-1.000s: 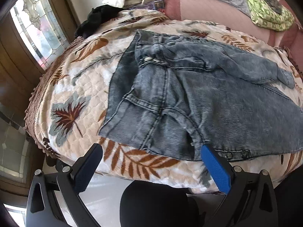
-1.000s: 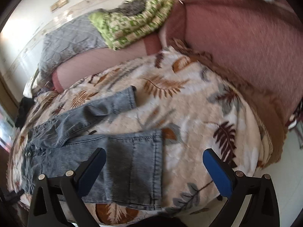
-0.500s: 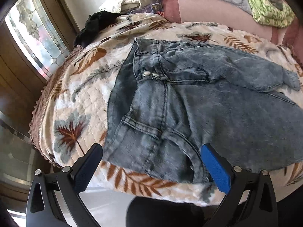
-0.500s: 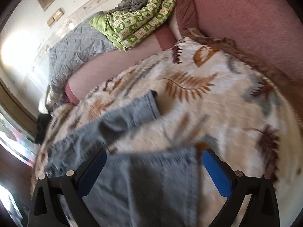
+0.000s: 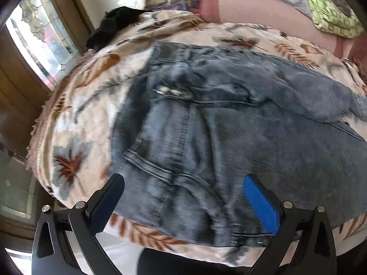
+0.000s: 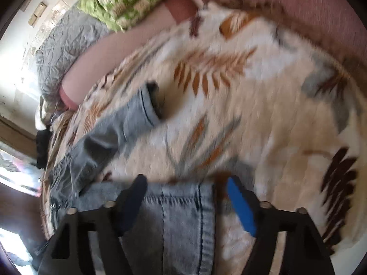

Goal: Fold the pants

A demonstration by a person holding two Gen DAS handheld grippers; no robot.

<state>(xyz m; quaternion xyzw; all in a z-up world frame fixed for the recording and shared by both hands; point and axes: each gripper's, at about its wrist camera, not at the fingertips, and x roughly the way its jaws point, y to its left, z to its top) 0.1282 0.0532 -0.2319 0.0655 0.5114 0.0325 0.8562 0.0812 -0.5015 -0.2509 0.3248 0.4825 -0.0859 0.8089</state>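
Grey-blue jeans (image 5: 229, 126) lie spread on a leaf-patterned bedspread (image 5: 87, 105). In the left wrist view the waistband and pocket end lies nearest. My left gripper (image 5: 183, 190) is open and empty, its jaws straddling the waistband corner just above the cloth. In the right wrist view the near leg hem (image 6: 183, 197) lies between the fingers of my right gripper (image 6: 185, 190), which is open, with the jaws narrower than before. The far leg (image 6: 119, 123) lies crumpled further back.
The bedspread (image 6: 252, 114) runs on past the hems. A pink headboard cushion (image 6: 298, 4), a green patterned blanket (image 6: 137, 0) and a grey quilt (image 6: 66, 52) lie at the back. A black garment (image 5: 114, 25) sits by the window (image 5: 39, 41).
Both grippers have moved down and closer to the jeans. The right gripper's jaws have narrowed and now bracket the near leg hem. The left stays wide open over the waistband.
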